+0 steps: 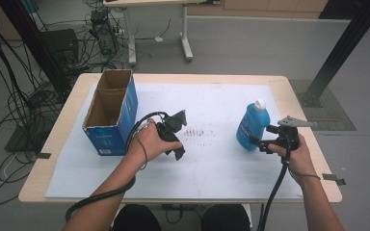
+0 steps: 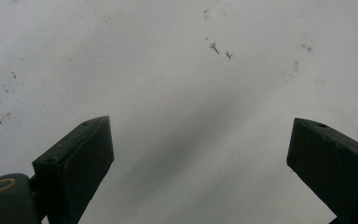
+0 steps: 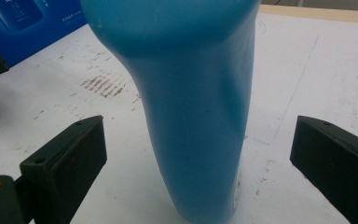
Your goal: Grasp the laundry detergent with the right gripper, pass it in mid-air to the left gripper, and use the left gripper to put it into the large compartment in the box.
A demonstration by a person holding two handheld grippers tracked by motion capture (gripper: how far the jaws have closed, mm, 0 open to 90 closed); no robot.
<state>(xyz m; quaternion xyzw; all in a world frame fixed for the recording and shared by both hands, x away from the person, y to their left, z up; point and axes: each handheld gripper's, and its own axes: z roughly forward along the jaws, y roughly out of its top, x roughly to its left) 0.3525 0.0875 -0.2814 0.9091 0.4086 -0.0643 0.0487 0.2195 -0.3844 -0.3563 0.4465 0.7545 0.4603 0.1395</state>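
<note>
At the table's 9 o'clock side stands an open blue cardboard box (image 1: 111,113), upright, mouth up. Just at its 3 o'clock the left gripper (image 1: 177,139) hangs over the white table cover (image 1: 221,168), jaws spread wide with nothing between them; the left gripper view shows bare, scuffed cover below. At the table's 3 o'clock side stands the blue plastic bottle (image 1: 253,126), white cap (image 1: 260,103) on top, well apart from the box. Its long axis is close to vertical, cap pointing up with a slight lean toward 1 o'clock in the high view. The right gripper (image 1: 259,142) sits at the bottle's 4 o'clock, jaws spread and flanking the lower body (image 3: 198,116) without touching. Judgement: the bottle appears full, so moderately heavy; walls are smooth, likely slippery, and may dent under pressure. The narrower waist of the body, below the shoulder, looks the soundest place to grip.
</note>
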